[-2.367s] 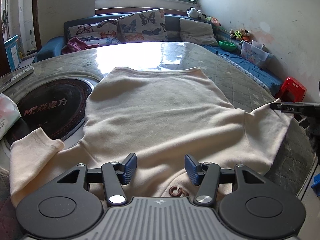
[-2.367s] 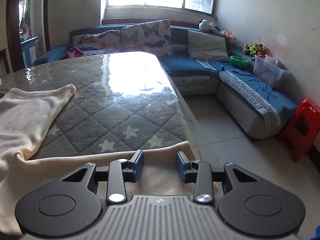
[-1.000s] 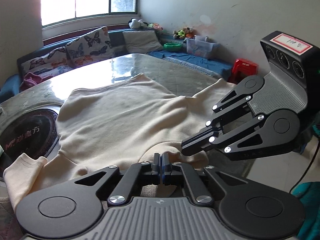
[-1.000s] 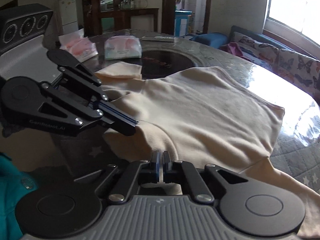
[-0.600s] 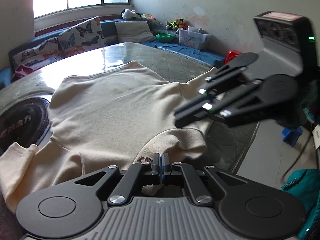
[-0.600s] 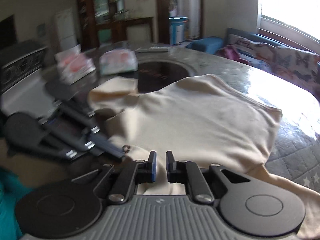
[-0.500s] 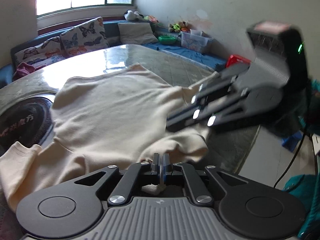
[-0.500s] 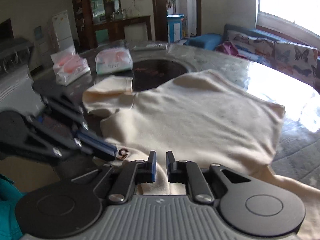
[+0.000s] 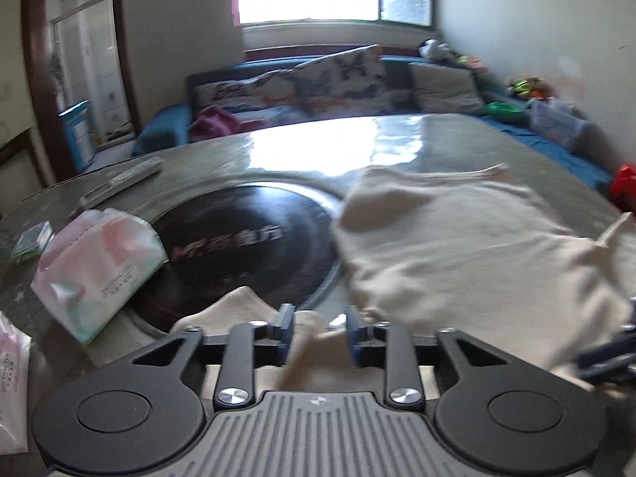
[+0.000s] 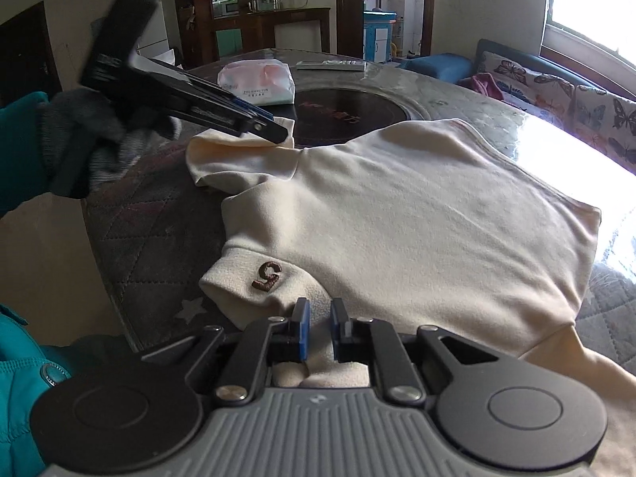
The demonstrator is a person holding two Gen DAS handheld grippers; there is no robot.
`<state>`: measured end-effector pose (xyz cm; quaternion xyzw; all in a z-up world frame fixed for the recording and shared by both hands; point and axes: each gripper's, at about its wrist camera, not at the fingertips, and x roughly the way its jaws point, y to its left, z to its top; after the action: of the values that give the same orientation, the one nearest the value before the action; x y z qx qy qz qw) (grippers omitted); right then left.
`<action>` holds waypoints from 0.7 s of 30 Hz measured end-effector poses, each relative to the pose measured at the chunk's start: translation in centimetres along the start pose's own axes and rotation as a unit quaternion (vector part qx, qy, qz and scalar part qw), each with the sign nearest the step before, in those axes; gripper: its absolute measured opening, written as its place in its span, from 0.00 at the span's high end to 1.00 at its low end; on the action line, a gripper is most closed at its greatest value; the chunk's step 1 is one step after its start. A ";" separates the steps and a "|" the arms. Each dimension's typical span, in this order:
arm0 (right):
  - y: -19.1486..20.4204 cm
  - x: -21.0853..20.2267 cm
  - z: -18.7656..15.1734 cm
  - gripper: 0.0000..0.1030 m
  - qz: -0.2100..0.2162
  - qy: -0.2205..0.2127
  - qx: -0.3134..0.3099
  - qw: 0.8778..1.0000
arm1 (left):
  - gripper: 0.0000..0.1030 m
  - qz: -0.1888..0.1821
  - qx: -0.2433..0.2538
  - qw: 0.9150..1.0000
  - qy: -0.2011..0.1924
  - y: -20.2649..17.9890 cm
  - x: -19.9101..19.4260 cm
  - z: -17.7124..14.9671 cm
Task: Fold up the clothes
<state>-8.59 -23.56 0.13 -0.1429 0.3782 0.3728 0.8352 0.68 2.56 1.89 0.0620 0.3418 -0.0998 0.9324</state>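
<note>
Since a second ago the left gripper has let go of the collar and swung over to the left sleeve; its jaws have just been opening and now stand apart with the sleeve's cuff bunched between them, pads not pressing on it as far as I can see; the left view is pretty blurred though. Right gripper is nearly shut, with a slim gap and collar fabric sitting in it; looks like it's pinching that fold, probably to pin the neck end while the other hand deals with the sleeve. The cream sweater lies flat on the quilted table, collar with the brown logo flopped toward the near edge, left sleeve reaching the dark round hotplate. Containers: only soft tissue packs near the hotplate, wrapped, so contents are hidden; there's a clear bin by the sofa, too blurry to tell what's in it.
</note>
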 end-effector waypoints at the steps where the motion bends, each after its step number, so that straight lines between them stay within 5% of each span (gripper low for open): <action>1: 0.0 0.0 0.0 0.89 0.000 0.000 0.001 1.000 | 0.57 0.002 0.000 1.000 0.005 0.1 0.4 -0.2; 6: -0.1 0.1 0.1 0.89 0.001 0.001 0.003 1.000 | 0.60 -0.002 -0.017 1.000 0.016 1.1 1.6 -1.0; 10: -0.1 0.2 0.1 0.89 -0.001 0.002 0.001 1.000 | 0.91 -0.001 -0.044 0.999 0.008 2.5 1.1 -1.2; 21: 0.1 0.2 0.1 0.89 -0.004 0.003 -0.002 1.000 | 0.96 0.090 -0.151 0.981 -0.077 9.3 -4.7 -1.7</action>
<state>-8.51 -23.32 0.08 -0.1473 0.3790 0.3703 0.8352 -1.78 12.55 4.08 -0.0565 0.2728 0.0328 0.9599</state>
